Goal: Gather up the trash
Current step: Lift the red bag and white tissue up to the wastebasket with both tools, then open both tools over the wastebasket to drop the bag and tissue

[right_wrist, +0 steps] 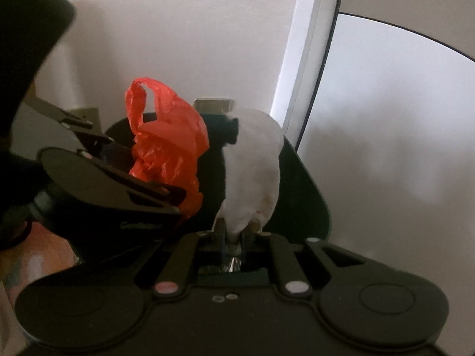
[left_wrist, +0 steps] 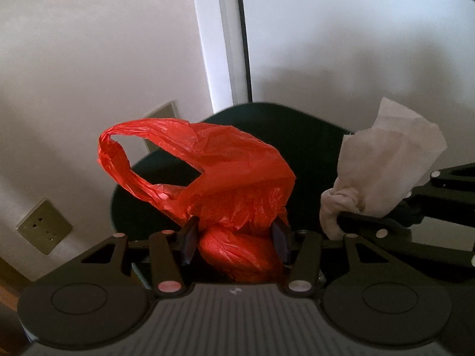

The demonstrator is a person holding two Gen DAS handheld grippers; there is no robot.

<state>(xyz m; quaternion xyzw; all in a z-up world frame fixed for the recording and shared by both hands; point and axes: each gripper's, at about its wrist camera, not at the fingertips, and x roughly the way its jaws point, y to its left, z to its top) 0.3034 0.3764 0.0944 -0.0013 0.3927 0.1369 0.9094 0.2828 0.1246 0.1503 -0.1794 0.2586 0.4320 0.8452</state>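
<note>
Between the pads of the left claw (left_wrist: 234, 237) sits a red bag (left_wrist: 225, 184), bunched into a tight lump at the base; the pads press its sides, so the claw is gripping it. The bag's upper part stands loose above the claw, one handle loop arching up and to the left. What the bag contains cannot be told.

The right claw (right_wrist: 234, 234) has its jaws nearly together, clamped on the narrow twisted end of a white tissue (right_wrist: 255, 166). The rest of the tissue fans upward and forward from the pads. In the left wrist view the same tissue (left_wrist: 386, 172) shows at the right edge, with the right claw entering from that side.

Beyond both claws lies a dark bin (left_wrist: 299, 148), its open mouth directly behind and below the bag and the tissue. The interior is black; contents cannot be made out. Both items are above the bin's mouth, neither inside it.

Count: one bag, one tissue, one bin, two claws.

Both claws tilt downward toward the bin, side by side, the left one just beside the right.

Behind the bin stands a pale wall (left_wrist: 89, 59), with two sockets (left_wrist: 44, 227) to the left.
</note>
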